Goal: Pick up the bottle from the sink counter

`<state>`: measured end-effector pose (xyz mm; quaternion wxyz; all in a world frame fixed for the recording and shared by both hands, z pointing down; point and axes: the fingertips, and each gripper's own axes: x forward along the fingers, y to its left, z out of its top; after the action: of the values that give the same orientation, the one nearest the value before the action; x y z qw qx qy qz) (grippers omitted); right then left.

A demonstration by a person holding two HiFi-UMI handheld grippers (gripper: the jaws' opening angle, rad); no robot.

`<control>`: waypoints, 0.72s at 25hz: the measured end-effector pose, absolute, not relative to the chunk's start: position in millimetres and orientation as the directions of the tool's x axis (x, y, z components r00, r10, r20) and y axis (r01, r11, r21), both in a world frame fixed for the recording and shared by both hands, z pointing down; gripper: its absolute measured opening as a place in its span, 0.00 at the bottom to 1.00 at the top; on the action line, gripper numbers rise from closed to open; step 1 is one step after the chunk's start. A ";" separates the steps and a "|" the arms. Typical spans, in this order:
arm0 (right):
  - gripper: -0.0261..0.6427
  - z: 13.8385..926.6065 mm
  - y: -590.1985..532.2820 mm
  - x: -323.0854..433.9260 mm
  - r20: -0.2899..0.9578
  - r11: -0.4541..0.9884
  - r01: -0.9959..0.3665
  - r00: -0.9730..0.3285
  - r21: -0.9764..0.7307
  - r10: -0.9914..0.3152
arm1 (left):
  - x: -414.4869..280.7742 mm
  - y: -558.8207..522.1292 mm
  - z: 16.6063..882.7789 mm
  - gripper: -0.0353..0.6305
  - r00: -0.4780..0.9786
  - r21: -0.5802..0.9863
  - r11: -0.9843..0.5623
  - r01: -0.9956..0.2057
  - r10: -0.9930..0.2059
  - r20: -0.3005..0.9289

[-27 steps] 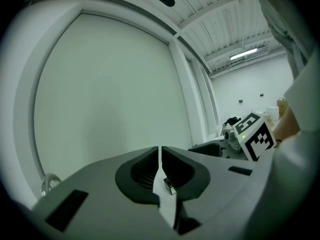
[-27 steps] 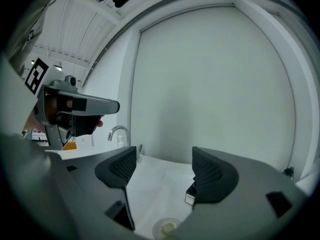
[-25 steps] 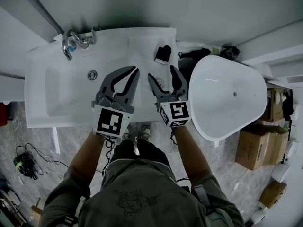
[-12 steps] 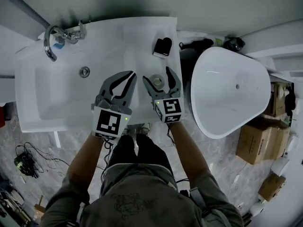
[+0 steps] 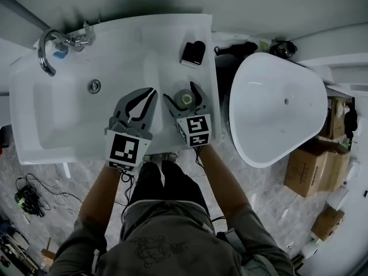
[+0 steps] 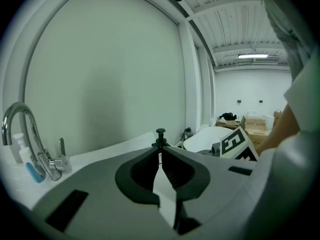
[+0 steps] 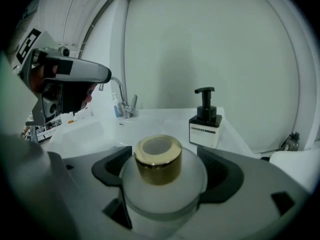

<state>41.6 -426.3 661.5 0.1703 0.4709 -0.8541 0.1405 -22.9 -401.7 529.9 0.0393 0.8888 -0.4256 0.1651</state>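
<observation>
Your right tongs [image 5: 179,92] are standing wide, having just been opening. The bottle [image 7: 159,159] is sitting upright between them on the right part of the desk [image 5: 144,39], between the basin [image 5: 57,108] and the right edge. It is nearer the front edge than the pump dispenser [image 7: 205,119] at the back. I am not seeing the pads pressing on it yet. Your left tongs [image 6: 160,149] are resting narrow, tips together on nothing.

I am judging the step in hand to be the closing. Be squaring the pads on the frosted body below the shoulder, not on the gold cap, and be squeezing evenly so the bottle is neither tipping nor slipping out.

The right gripper view is showing the frosted body, the gold cap and how deep the bottle sits between the jaws. The head view is giving only the cap from above, yet it is placing the bottle on the desk. The left gripper view is missing the bottle altogether.
</observation>
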 end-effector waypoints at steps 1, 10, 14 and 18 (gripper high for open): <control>0.58 666.4 -425.7 40.9 0.437 0.520 -0.851 -0.497 -0.075 -0.749 | -24.2 -401.5 532.6 0.10 0.580 -0.071 -0.633 -0.771 -0.744 0.332; 0.57 673.4 -430.8 44.8 0.456 0.482 -0.875 -0.444 -0.036 -0.771 | -32.7 -396.2 556.0 0.10 0.556 -0.059 -0.617 -0.785 -0.744 0.370; 0.57 674.2 -432.6 47.3 0.463 0.474 -0.880 -0.422 -0.003 -0.780 | -36.7 -391.7 561.6 0.10 0.549 -0.048 -0.608 -0.792 -0.745 0.379; 0.57 674.9 -430.8 46.5 0.474 0.486 -0.874 -0.427 0.003 -0.770 | -41.8 -387.0 560.3 0.10 0.547 -0.043 -0.604 -0.796 -0.747 0.379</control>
<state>46.5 -430.8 674.9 0.2113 0.4919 -0.8357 0.1227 -41.8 -387.0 560.3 0.0672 0.8769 -0.4397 0.1824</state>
